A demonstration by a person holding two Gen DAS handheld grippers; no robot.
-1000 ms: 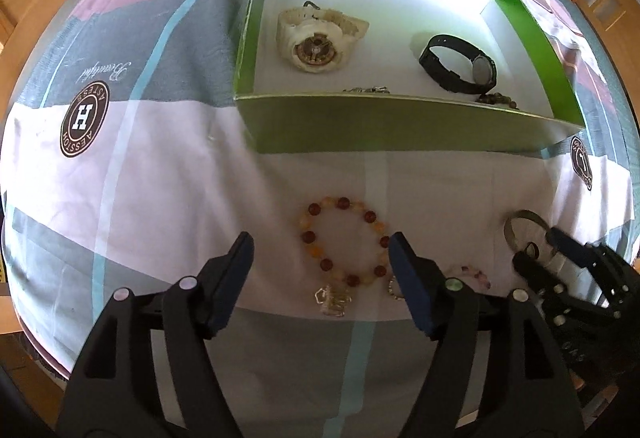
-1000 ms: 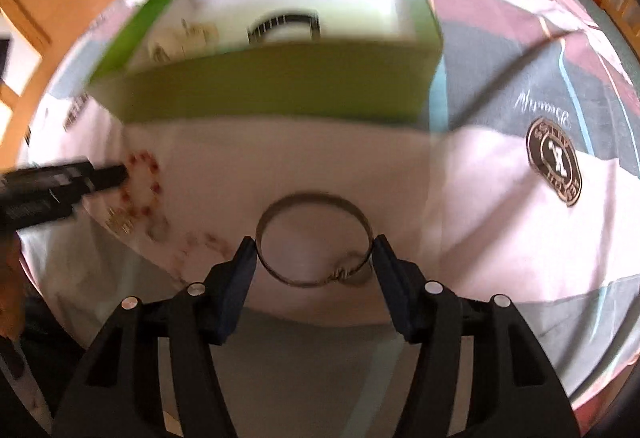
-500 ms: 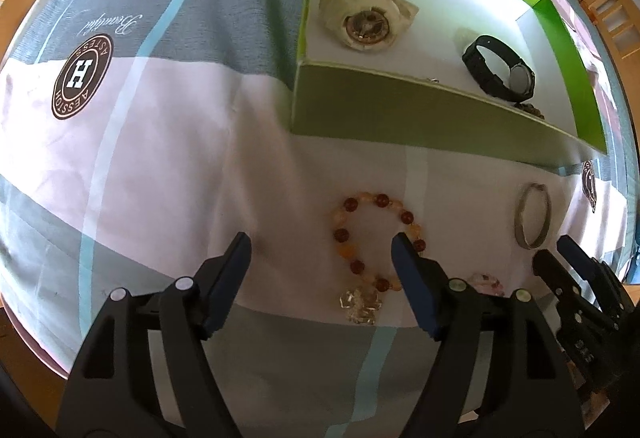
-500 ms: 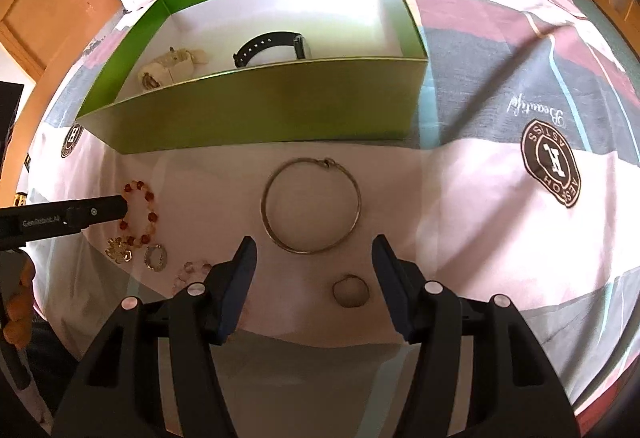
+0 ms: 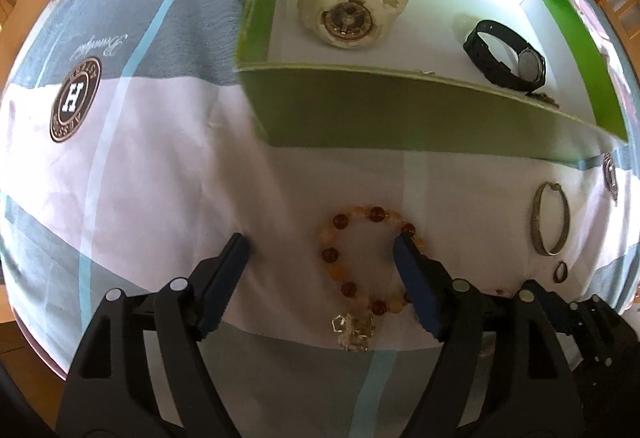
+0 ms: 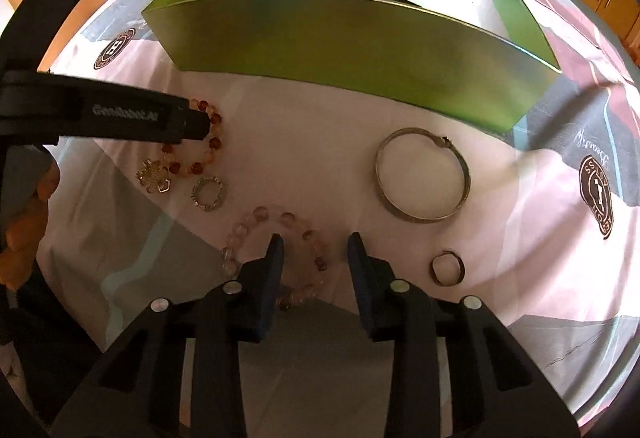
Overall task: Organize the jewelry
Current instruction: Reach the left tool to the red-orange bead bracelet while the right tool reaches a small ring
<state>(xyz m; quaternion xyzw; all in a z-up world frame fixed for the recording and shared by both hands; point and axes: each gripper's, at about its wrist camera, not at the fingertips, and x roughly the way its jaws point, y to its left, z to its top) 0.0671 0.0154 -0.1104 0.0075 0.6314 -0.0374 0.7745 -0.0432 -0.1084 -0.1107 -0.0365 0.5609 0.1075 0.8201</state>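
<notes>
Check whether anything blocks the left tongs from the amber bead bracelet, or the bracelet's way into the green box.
Nothing visible lies between the left tongs and the amber bead bracelet; one finger already overlaps its right side. Toward the green box, only its near wall stands in the way, so the bracelet must be lifted over it.

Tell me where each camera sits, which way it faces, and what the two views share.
Left wrist: on the left gripper, looking down over the bedspread at the amber bead bracelet and green box; its open fingers show.
Right wrist: on the right gripper, low over the pale bead bracelet, facing the box wall; its fingers and the person's hand show.
Shared: amber bracelet, metal bangle, small ring, box.
</notes>
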